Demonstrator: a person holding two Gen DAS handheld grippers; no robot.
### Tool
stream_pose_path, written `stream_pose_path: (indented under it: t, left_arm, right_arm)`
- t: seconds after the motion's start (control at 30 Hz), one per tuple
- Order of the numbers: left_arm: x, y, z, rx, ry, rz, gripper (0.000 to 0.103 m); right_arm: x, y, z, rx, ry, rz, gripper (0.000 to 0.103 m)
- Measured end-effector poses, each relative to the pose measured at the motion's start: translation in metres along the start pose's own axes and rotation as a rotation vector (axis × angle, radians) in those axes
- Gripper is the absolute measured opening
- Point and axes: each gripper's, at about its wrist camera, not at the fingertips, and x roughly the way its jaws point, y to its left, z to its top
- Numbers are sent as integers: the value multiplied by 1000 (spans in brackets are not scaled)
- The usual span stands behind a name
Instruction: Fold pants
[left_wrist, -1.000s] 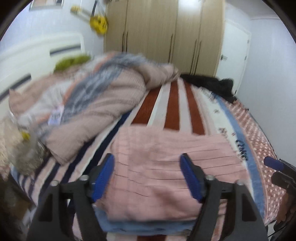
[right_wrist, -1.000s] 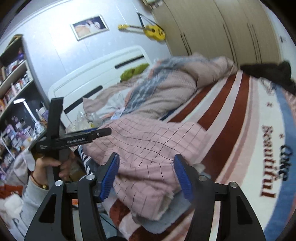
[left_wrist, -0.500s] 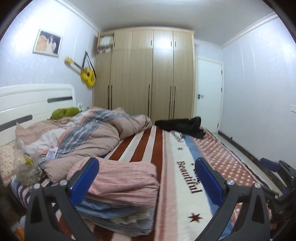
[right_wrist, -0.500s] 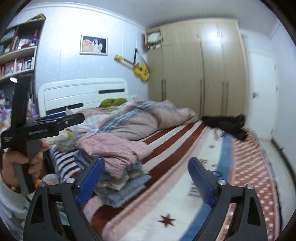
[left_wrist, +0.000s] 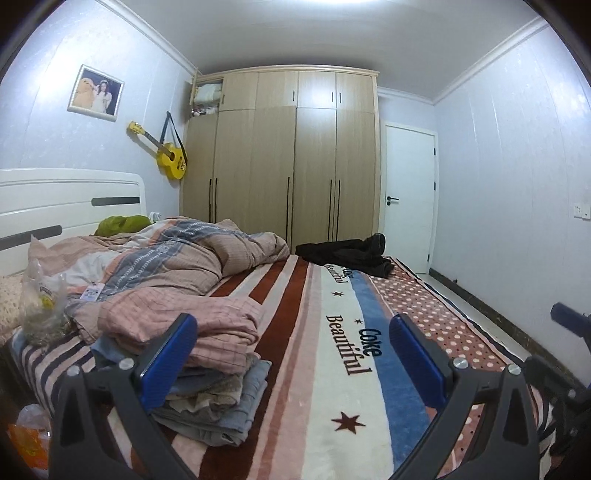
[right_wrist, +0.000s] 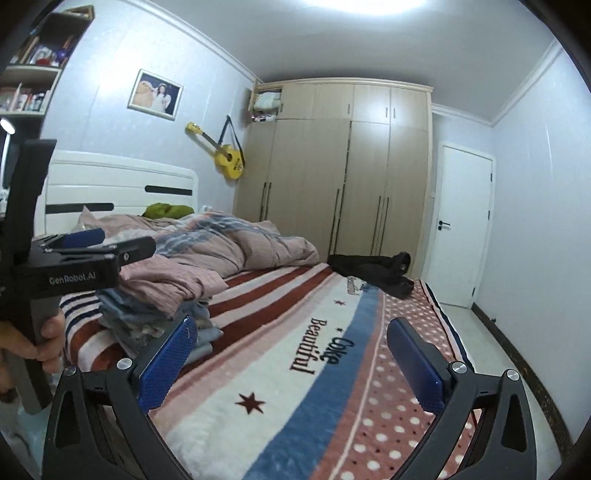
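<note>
Folded pink checked pants (left_wrist: 207, 328) lie on top of a stack of folded clothes (left_wrist: 218, 402) at the near left of the bed; the pants also show in the right wrist view (right_wrist: 173, 278). My left gripper (left_wrist: 293, 354) is open and empty, held above the bed to the right of the stack. My right gripper (right_wrist: 291, 360) is open and empty over the striped blanket (right_wrist: 295, 354). The left gripper's body (right_wrist: 77, 266) shows at the left of the right wrist view, held in a hand.
A rumpled duvet (left_wrist: 192, 258) covers the bed's head end. Dark clothes (left_wrist: 351, 254) lie at the far end of the bed. A plastic bag (left_wrist: 42, 306) sits at the left edge. A wardrobe (left_wrist: 280, 166) and a door (left_wrist: 408, 195) stand behind.
Both grippers have opened wide, let go of the pink pants and drawn back and up from the stack. The view has swung from the pants to the room.
</note>
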Motion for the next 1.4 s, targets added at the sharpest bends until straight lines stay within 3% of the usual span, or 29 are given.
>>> stream_pose_path:
  t: [1.4]
  left_arm:
    - [2, -22, -7, 31, 36, -51, 102]
  right_arm:
    - [-18, -23, -5, 58, 6, -75, 103]
